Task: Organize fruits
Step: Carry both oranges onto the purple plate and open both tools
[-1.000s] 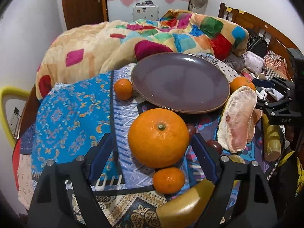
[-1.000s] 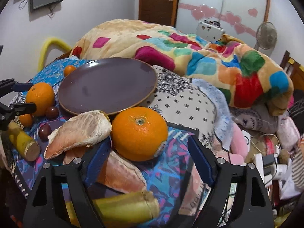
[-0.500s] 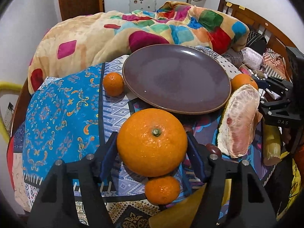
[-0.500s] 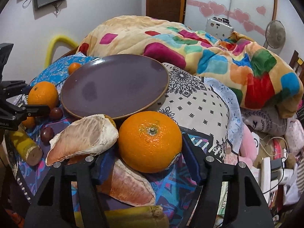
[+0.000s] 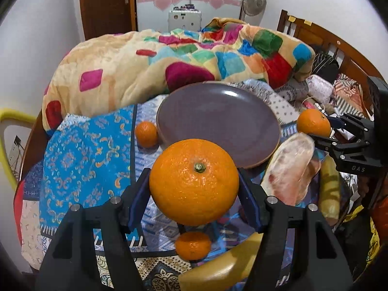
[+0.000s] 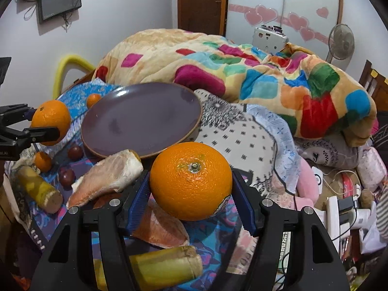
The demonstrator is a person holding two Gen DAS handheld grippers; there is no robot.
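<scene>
**Op:** Both my grippers carry fruit. Left gripper [image 5: 194,194] has its blue pads pressed on the flanks of a large round orange with a green stem nub [image 5: 194,185], stem facing the camera. I hold it at the widest part so it can't roll out

**Obs:** And the right?

**Op:** Same grip. Right gripper [image 6: 191,191] pinches a second big orange with a sticker on its lower side [image 6: 190,181], centred between the fingers, raised off the patterned bedspread [image 5: 80,160]

**Obs:** Where's the destination?

**Op:** My guess, the round brown-purple ceramic plate [image 6: 109,143], bare, just ahead of both oranges and between the two rigs. It sits tilted on the soft bedding, so anything round may roll toward the low rim

**Obs:** What's left lying?

**Op:** Two small tangerines: one [image 5: 146,134] touching the plate's left edge, one [image 5: 193,246] below the left fingers. Peeled pinkish pomelo segments [image 6: 106,179] beside the plate's near rim, dark red round fruits [image 6: 75,152] near them, and yellowish cut stalk pieces [image 6: 165,264] closest to me
</scene>
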